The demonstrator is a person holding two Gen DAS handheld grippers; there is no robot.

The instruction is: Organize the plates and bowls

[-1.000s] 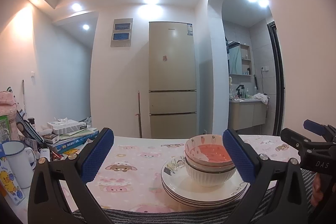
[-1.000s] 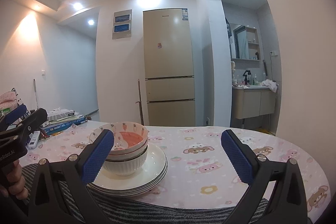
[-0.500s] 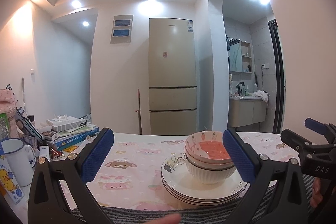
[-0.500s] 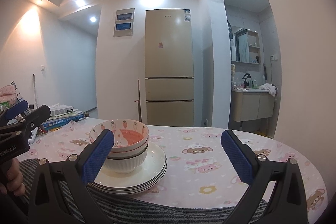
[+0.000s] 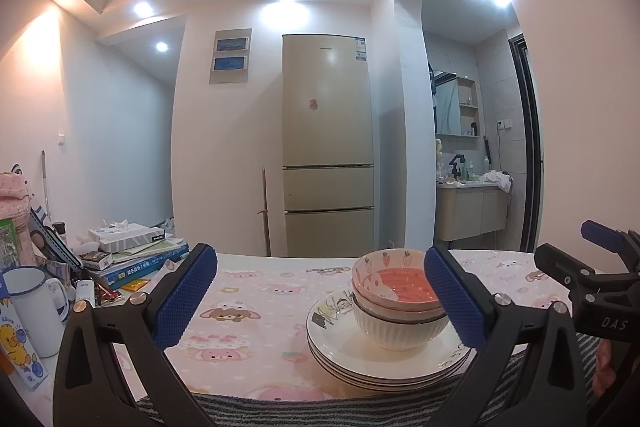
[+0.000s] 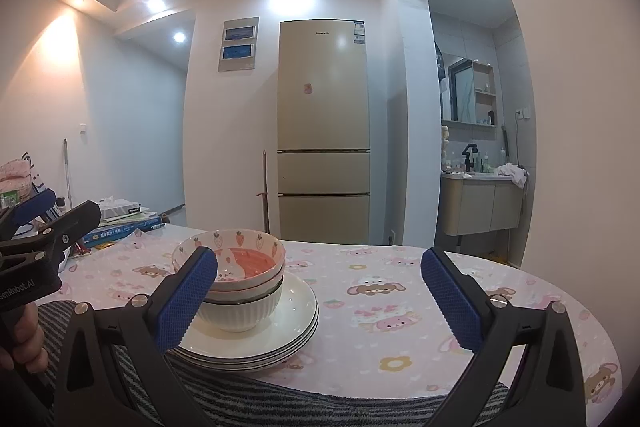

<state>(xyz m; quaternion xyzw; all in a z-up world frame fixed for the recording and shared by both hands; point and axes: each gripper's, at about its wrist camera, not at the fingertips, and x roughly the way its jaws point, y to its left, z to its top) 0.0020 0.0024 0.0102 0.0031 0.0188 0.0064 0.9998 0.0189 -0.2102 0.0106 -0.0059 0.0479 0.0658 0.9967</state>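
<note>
A stack of white plates (image 5: 344, 351) sits on the pink cartoon tablecloth (image 5: 256, 299), with a ribbed white bowl (image 5: 396, 331) and strawberry-patterned pink bowls (image 5: 392, 275) nested on top. The same plates (image 6: 296, 327) and bowls (image 6: 244, 259) show in the right wrist view. My left gripper (image 5: 320, 303) is open and empty, held short of the stack, which lies toward its right finger. My right gripper (image 6: 320, 299) is open and empty, with the stack by its left finger. Each gripper shows at the edge of the other's view.
At the table's left are a white enamel mug (image 5: 32, 311), a pile of books with a tissue box (image 5: 128, 247) and small clutter. A striped cloth (image 6: 280, 399) lies along the near table edge. A fridge (image 5: 328, 147) stands behind the table.
Both views have shifted slightly; the grippers tilted a little up then back, and the stack sits marginally closer. Both jaws stayed open. Nothing on the table moved.
</note>
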